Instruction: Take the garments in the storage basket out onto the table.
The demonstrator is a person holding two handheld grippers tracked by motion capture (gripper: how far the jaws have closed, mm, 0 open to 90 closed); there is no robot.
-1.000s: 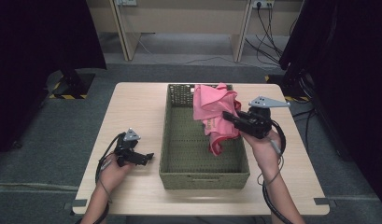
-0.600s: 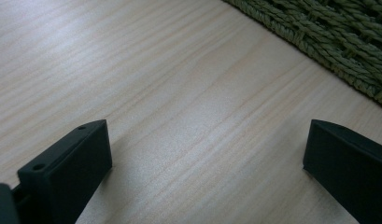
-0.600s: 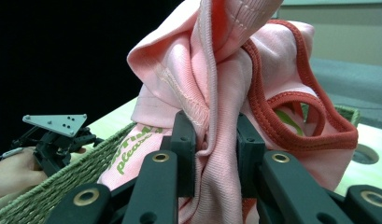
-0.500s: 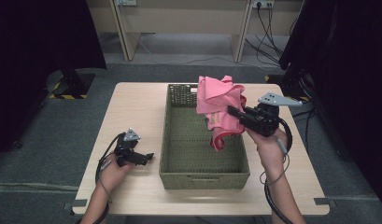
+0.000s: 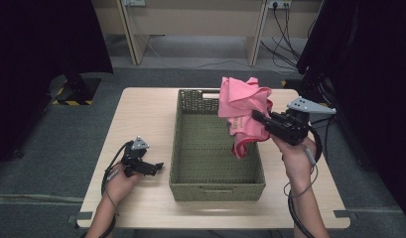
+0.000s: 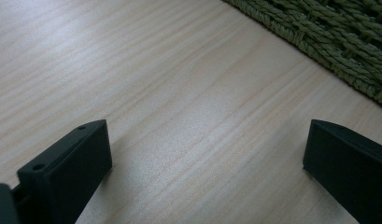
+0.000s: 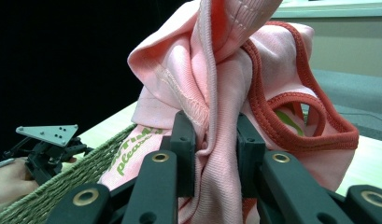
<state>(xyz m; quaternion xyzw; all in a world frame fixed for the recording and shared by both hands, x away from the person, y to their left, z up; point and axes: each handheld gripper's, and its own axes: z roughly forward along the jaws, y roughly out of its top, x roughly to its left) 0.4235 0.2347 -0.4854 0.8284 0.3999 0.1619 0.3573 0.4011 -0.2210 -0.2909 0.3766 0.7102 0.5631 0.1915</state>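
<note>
Pink garment, soft knit with darker red-trimmed openings and green lettering, bunched and twisted, held up over the right side of the woven basket. Pinched in a fold between the jaws of the right gripper, clenched on the cloth; in the right gripper view the same cloth squeezed between two black pads. Basket olive green, rectangular, rope-like weave, on a pale wood-grain table. Left gripper resting low on the table just left of the basket, jaws spread wide over bare wood. Compared with half a second ago, garment lifted slightly higher and further right; left gripper unmoved.
</note>
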